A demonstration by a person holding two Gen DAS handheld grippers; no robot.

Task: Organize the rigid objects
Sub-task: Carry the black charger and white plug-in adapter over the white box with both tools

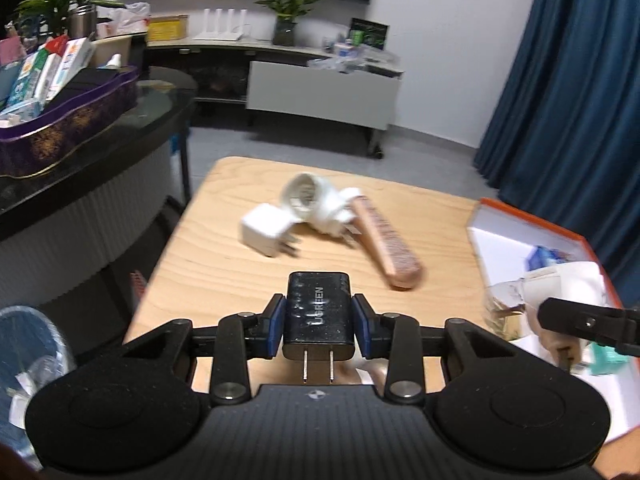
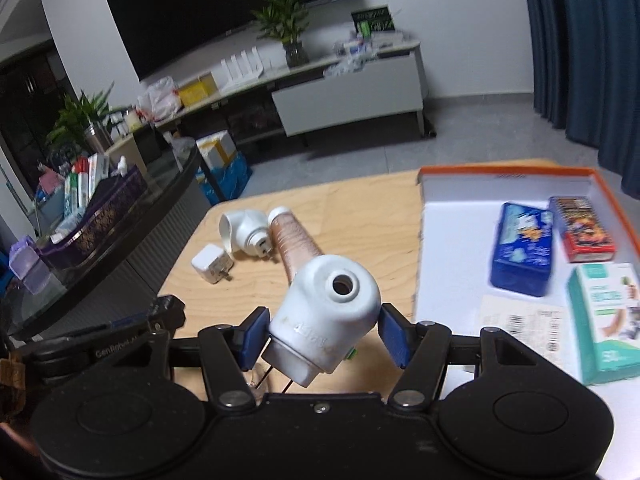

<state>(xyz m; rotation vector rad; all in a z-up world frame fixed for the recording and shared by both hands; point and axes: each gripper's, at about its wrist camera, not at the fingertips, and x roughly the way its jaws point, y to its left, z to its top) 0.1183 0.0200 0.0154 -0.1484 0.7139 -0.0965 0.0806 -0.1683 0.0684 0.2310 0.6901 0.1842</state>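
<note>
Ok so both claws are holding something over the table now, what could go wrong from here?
1. The right claw grips the white rounded device tilted, on curved sides, so it might slip out.
2. The left claw holds the black charger prongs toward the camera, so a careless drop could bend them.
3. The orange-rimmed box already holds three packs, so placing items could knock them.

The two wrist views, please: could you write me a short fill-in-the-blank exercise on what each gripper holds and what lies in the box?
1. The left gripper is shut on a ____ rectangular plug-in charger.
2. The right gripper grips a white plastic device with a round ____ in its top.
3. The orange-rimmed white box holds a blue tin beside a ____ card pack.

Missing words: black; hole; red
</note>
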